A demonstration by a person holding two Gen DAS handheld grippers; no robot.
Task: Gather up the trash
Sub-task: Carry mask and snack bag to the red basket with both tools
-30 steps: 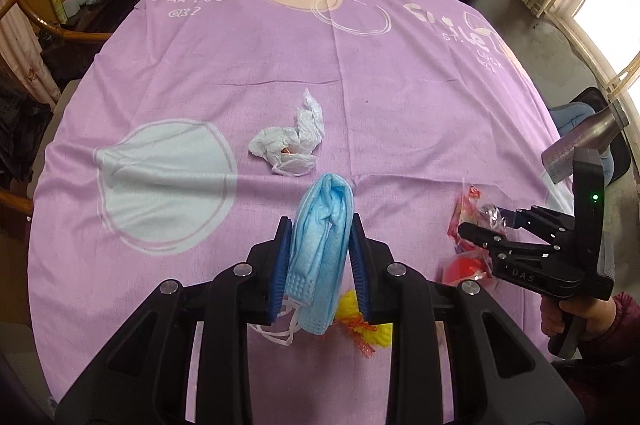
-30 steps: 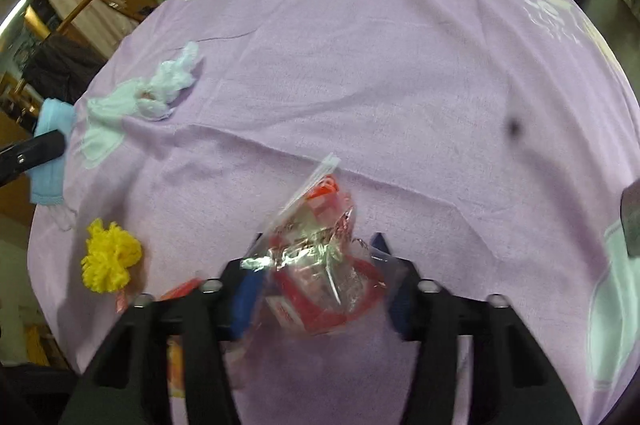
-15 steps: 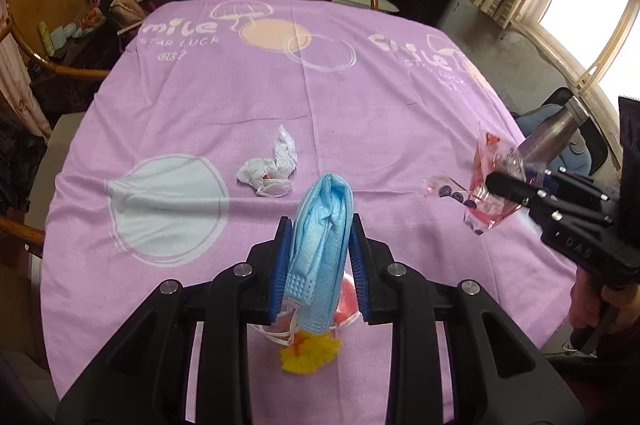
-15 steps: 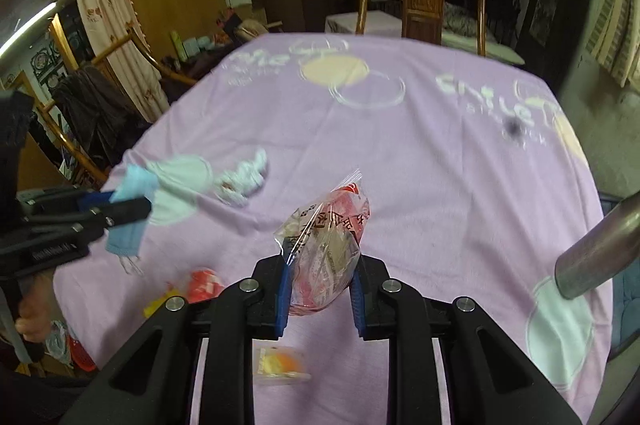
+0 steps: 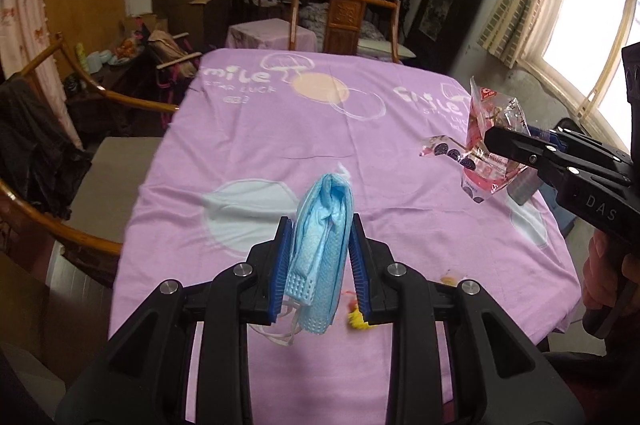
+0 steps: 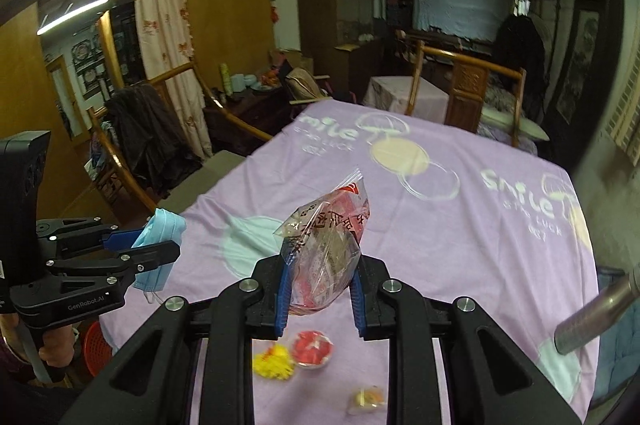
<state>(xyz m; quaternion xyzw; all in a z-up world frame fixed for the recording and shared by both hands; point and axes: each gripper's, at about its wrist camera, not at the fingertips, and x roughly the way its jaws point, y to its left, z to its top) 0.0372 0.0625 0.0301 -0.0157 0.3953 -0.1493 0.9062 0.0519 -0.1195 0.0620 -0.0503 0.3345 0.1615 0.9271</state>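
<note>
left gripper (image 5: 319, 257) clamps a blue mask (image 5: 323, 245) between its jaws | right gripper (image 6: 320, 291) clamps a wrapper (image 6: 326, 253) | both above the tablecloth (image 5: 280, 145)

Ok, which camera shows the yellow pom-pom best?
The right wrist view: the yellow pom-pom lies in full view on the purple cloth. In the left wrist view only a sliver peeks out beside the tongs' blue pads.
</note>
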